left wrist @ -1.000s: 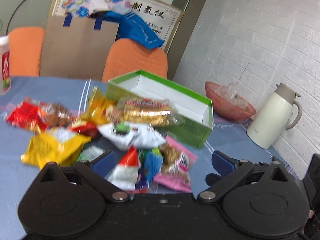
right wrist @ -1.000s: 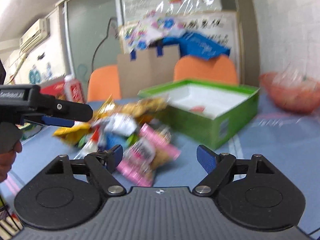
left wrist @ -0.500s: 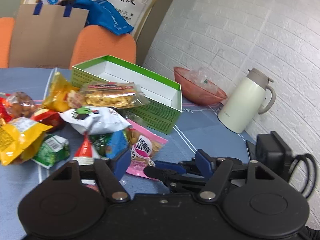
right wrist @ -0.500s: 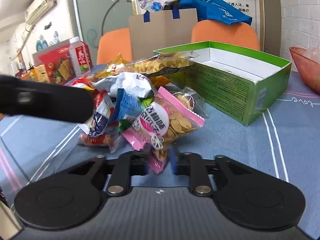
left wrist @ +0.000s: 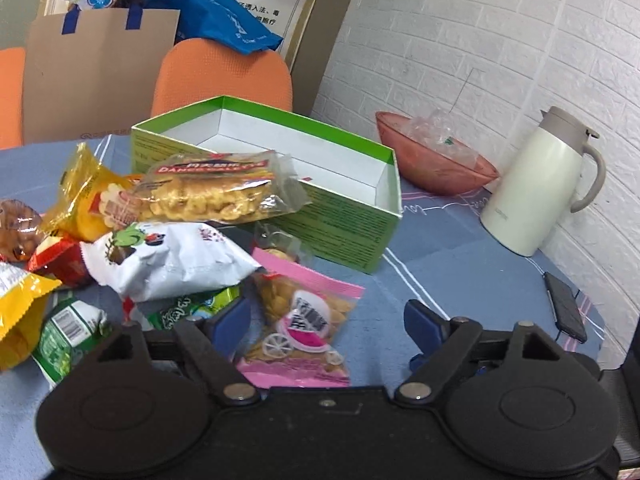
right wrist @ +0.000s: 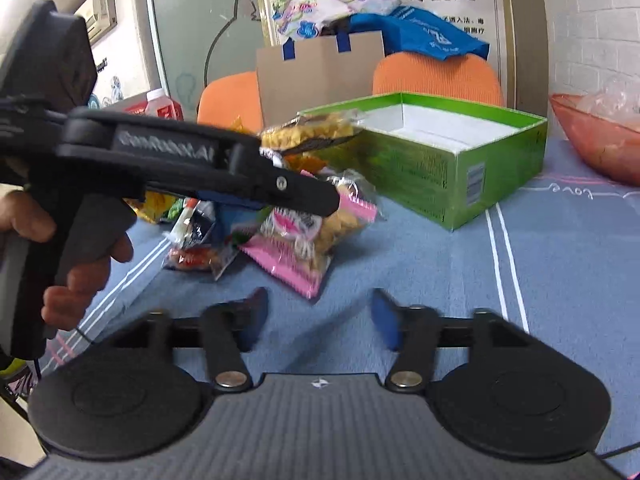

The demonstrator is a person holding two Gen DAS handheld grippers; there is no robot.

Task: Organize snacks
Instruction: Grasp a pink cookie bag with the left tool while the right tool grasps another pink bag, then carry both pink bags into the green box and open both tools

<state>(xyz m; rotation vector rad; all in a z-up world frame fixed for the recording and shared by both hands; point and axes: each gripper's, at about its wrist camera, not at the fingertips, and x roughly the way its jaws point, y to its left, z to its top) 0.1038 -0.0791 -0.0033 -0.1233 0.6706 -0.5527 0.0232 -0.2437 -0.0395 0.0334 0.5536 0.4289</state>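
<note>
Both jaws just reopened wide, nothing pinched: left gripper (left wrist: 326,322) straddles the pink packet (left wrist: 304,320); right gripper (right wrist: 318,318) at its 6 o'clock, empty.

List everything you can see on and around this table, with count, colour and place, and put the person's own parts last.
box: one, green outside, white inside, open, table centre
snack packets: a pile, mixed colours, left of the box
pink packet: one, nearest the grippers
bowl: one, reddish, right of the box
jug: one, cream, by the wall
phone: one, dark, table's right edge
chairs: two, orange, behind the table
paper bag: one, brown, behind the table
left hand-held gripper: black, open
right hand-held gripper: black, open, jaws just opening, nothing between them
hand: one, on the left gripper's handle
</note>
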